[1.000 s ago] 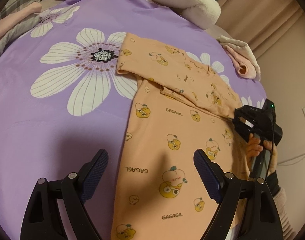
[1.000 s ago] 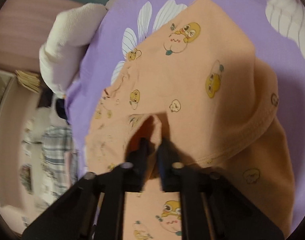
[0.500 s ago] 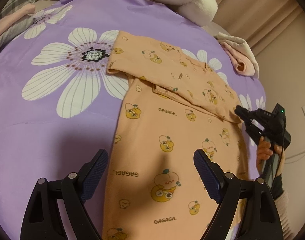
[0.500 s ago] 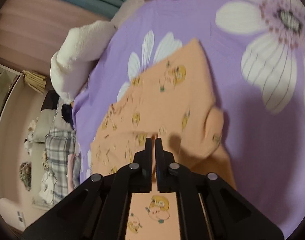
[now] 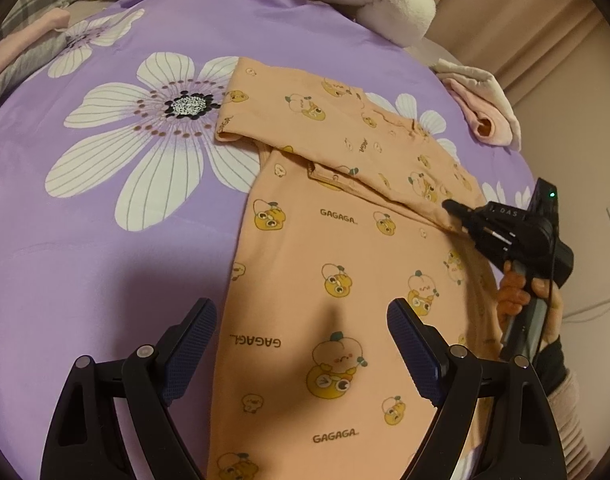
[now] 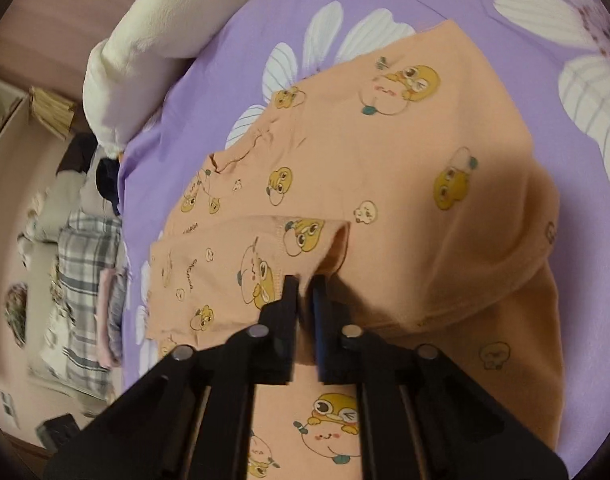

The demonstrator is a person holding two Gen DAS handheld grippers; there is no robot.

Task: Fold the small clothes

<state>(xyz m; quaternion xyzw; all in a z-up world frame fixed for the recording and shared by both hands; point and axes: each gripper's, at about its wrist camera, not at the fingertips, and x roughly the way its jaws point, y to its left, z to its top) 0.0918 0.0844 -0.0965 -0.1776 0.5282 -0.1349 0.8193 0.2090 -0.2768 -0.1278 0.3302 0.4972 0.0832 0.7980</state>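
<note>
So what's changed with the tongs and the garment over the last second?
The right tongs, which half a second ago had pulled back closed and off the cloth, have come back in and are pinched on the folded sleeve edge of the peach cartoon-print baby garment again. The left tongs stay wide open over the lower part, holding nothing. The garment itself lies much as before on the purple flower-print bedsheet.

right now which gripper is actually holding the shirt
The right gripper: its jaws are shut on a fold of the peach shirt. The left gripper hangs open above it.
</note>
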